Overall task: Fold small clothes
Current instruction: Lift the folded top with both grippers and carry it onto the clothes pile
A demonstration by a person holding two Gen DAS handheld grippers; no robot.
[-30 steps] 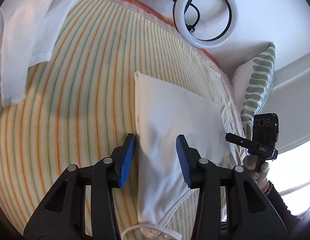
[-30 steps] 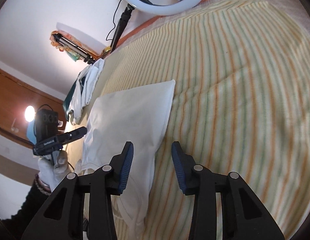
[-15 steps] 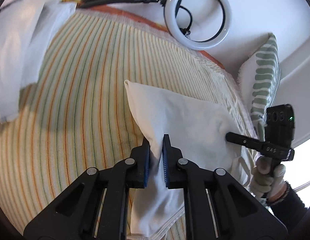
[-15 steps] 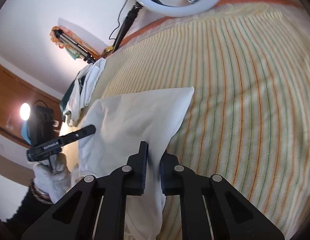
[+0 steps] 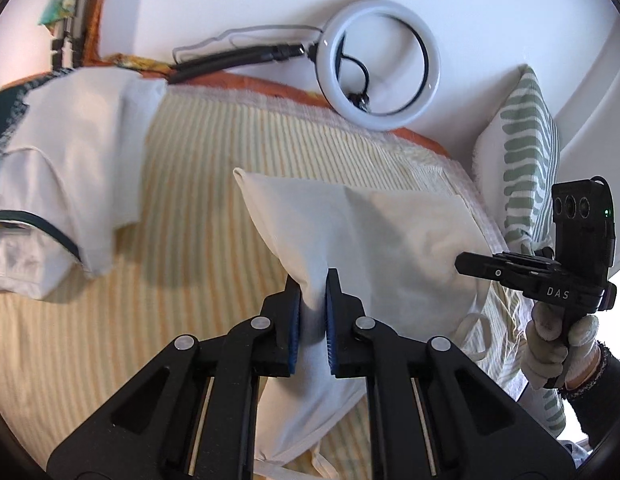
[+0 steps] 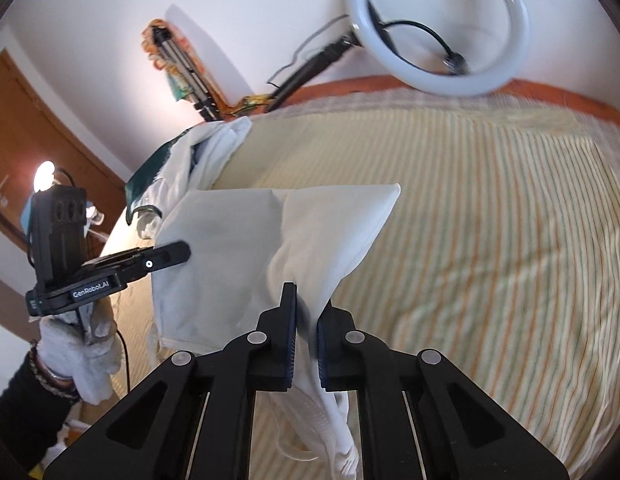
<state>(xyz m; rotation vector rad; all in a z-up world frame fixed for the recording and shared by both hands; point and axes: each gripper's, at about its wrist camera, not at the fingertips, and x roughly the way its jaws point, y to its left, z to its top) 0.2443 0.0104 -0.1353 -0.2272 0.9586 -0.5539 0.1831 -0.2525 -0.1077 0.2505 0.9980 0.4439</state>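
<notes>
1. The left gripper [image 5: 312, 312] is clenched on a white garment [image 5: 374, 240]; a fold of the cloth is pinched between its two blue pads [image 5: 294, 320].
2. The right gripper [image 6: 305, 332] is also clenched on the same white garment [image 6: 269, 240], with the cloth pressed between its pads.
3. The garment is on the bed, over a striped bedspread [image 5: 189, 208] with yellow, orange and green lines. The pinched edges are raised above the bedspread, and the rest of the cloth hangs between the two grippers.
4. One corner of the garment [image 6: 394, 190] points toward the far side of the bed. A thin white strap [image 5: 476, 320] hangs loose at the lower edge.
5. In the left wrist view, the person's gloved right hand [image 5: 558, 340] holds the handle of the other gripper at the right edge.
6. A pile of other white clothes [image 5: 69, 184] lies on the bedspread to the left, apart from the held garment.
7. A white ring light [image 5: 380, 64] stands by the wall behind the bed.
8. A cushion with green marks [image 5: 522, 152] stands at the right side, near the bed edge.
</notes>
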